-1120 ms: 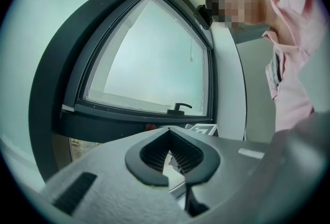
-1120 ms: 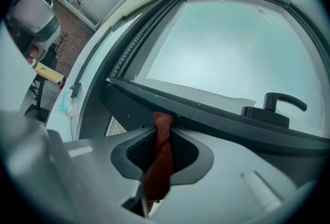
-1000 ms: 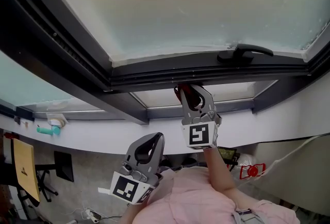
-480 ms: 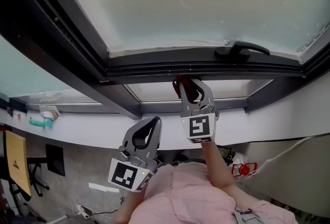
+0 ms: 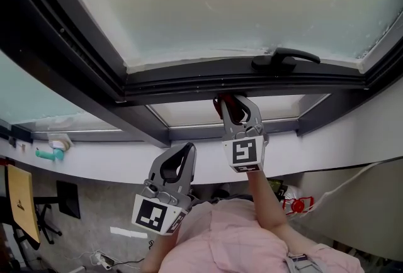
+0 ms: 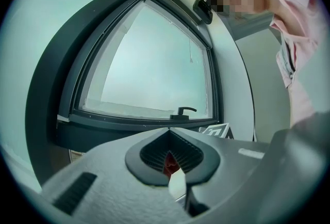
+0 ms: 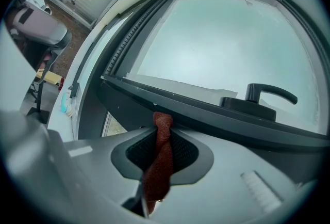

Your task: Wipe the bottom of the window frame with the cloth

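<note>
Right tongs pinching red cloth against bottom window frame, crept toward 3 o'clock, nearer handle; wipe looks under way. Left tongs pressed together, idle at 7 o'clock.

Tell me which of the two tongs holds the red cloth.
The right tongs, shut on the cloth at the window frame; the left tongs are empty.
</note>
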### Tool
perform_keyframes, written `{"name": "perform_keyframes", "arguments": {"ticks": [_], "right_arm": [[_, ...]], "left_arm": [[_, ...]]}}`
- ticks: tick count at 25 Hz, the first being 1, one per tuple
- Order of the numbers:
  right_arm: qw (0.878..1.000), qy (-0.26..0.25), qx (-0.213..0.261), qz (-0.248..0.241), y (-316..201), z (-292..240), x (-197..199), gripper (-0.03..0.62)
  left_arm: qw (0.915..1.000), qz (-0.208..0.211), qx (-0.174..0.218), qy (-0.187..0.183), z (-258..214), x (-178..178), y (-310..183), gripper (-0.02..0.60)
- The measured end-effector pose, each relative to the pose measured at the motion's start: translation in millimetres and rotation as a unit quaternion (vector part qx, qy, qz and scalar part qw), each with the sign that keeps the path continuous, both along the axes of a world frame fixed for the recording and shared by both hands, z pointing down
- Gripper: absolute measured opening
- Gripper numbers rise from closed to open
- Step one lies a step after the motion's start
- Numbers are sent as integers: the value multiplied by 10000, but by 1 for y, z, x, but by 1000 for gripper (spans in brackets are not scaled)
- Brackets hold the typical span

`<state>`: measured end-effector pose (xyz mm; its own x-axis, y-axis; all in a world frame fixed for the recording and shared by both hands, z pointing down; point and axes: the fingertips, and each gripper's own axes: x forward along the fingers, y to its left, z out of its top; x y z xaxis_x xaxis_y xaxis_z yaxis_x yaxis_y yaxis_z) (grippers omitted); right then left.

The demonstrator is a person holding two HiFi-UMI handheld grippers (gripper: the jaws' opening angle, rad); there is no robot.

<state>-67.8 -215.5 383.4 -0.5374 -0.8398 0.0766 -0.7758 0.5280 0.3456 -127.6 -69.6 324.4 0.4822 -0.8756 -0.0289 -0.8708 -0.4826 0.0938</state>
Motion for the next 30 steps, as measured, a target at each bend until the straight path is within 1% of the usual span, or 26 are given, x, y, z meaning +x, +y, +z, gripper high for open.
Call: {"name": "perform_keyframes", "arguments": {"ticks": [3,8,11,18,27,30], "right_arm": [[9999,54,80,-27,-1,-3,2,66],[9999,-88,84,68,-2,-6,12,66],[9998,-90,140,122,-4,-7,21,66],[9994,-172,66,306,-7,-7,38,66],[9976,-267,-48,633,-11,-6,64,67],[9976,-288,-56,634,-12,-6,67,67]], "left_arm": [[10000,-35,-29,35,1,1,2,-3],[10000,-18,-16,41,1,7,5,-3],[10000,2,-21,64,1,11,6,-3],[9999,105,18,71,0,20,9,-3],[9999,159,37,47,-1,23,11,-3],[9999,157,35,50,-1,22,11,-3]]}}
